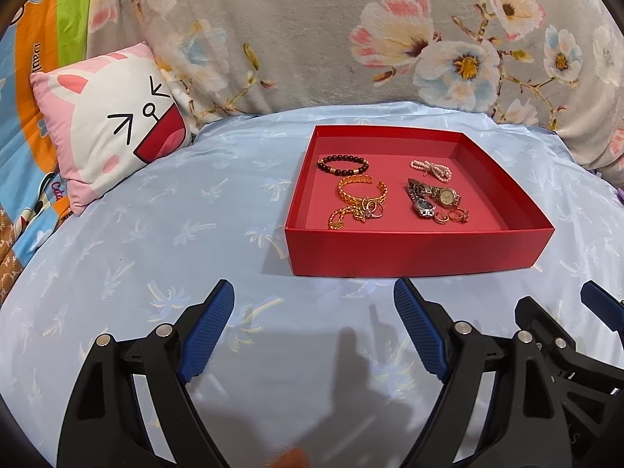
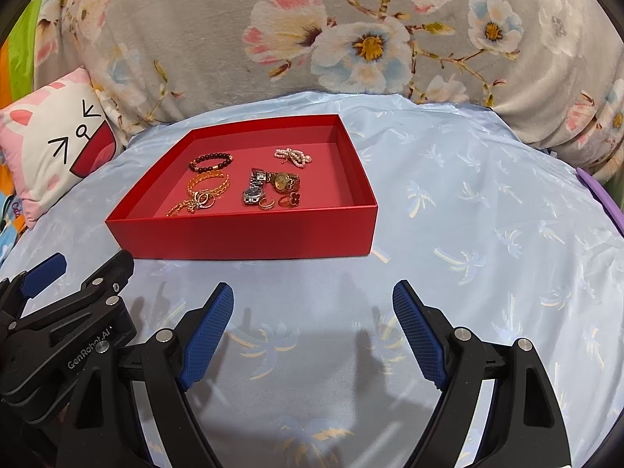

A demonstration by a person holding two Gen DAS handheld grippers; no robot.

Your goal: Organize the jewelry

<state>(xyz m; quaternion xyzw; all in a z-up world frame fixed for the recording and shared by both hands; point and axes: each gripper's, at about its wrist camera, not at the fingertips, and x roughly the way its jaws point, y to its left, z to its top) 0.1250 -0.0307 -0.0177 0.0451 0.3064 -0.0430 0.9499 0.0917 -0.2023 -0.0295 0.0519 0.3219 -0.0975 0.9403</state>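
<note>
A shallow red box (image 1: 413, 247) (image 2: 249, 238) rests on the light blue sheet. Inside lie a dark bead bracelet (image 1: 343, 164) (image 2: 210, 162), a gold chain bangle (image 1: 362, 191) (image 2: 208, 184), a gold chain with rings (image 1: 353, 213) (image 2: 191, 204), a pink pearl strand (image 1: 431, 168) (image 2: 292, 157), two watches (image 1: 433, 197) (image 2: 271, 186) and small rings (image 1: 452, 216) (image 2: 288, 201). My left gripper (image 1: 314, 292) hovers open in front of the box, nothing between its blue pads. My right gripper (image 2: 312, 294) is open too, just right of the left one (image 2: 58, 284).
A pink and white cat-face pillow (image 1: 113, 124) (image 2: 50, 144) lies left of the box. A grey floral blanket (image 1: 312, 31) (image 2: 312, 31) is heaped behind it. Bare blue sheet (image 2: 487, 234) stretches to the right of the box.
</note>
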